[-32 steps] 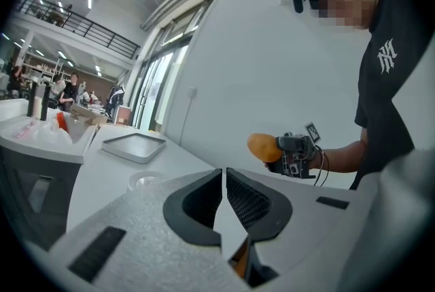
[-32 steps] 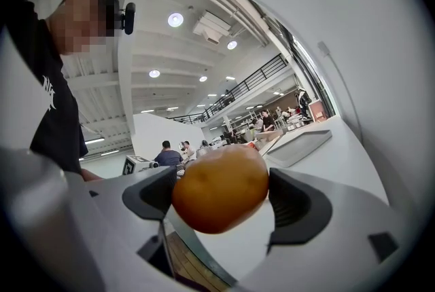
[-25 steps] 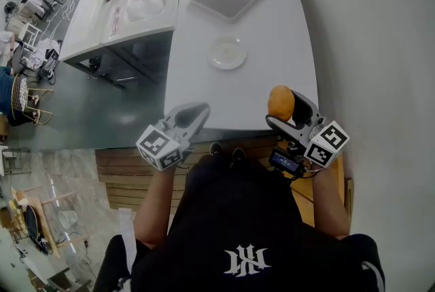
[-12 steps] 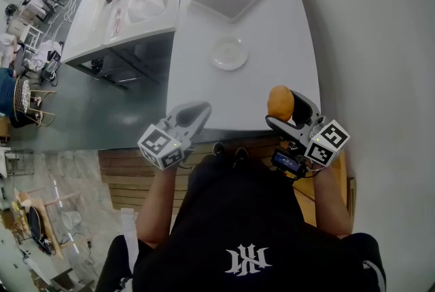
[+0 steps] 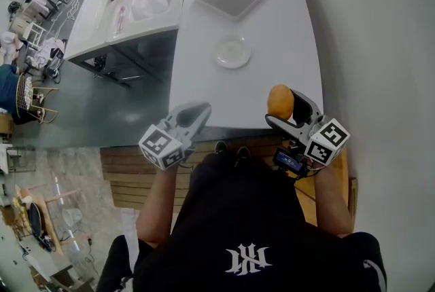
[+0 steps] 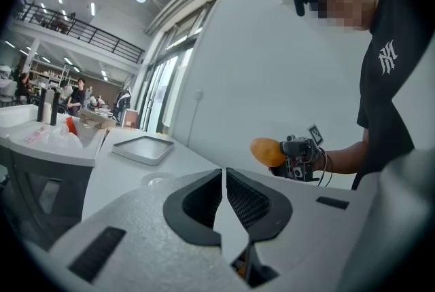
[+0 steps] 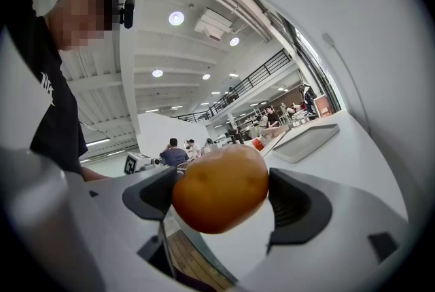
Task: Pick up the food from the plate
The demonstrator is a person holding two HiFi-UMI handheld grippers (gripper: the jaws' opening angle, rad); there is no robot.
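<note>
Holding: right gripper (image 7: 219,206) clamped on round orange-brown food (image 7: 221,185), off the small white plate (image 5: 233,52), nearer the person.
Left gripper (image 6: 223,183): jaws together, nothing between.

wall: a plain white wall (image 5: 380,46) is running along the right edge of the white table (image 5: 272,73) | floor: grey floor (image 5: 129,107) is meeting a wooden strip (image 5: 129,178) | furniture: a second table (image 5: 92,26) is standing to the left | light: round ceiling lights (image 7: 176,17) are glowing, tall windows (image 6: 158,90) are showing bright | above: a railed balcony (image 6: 75,29) is running across
</note>
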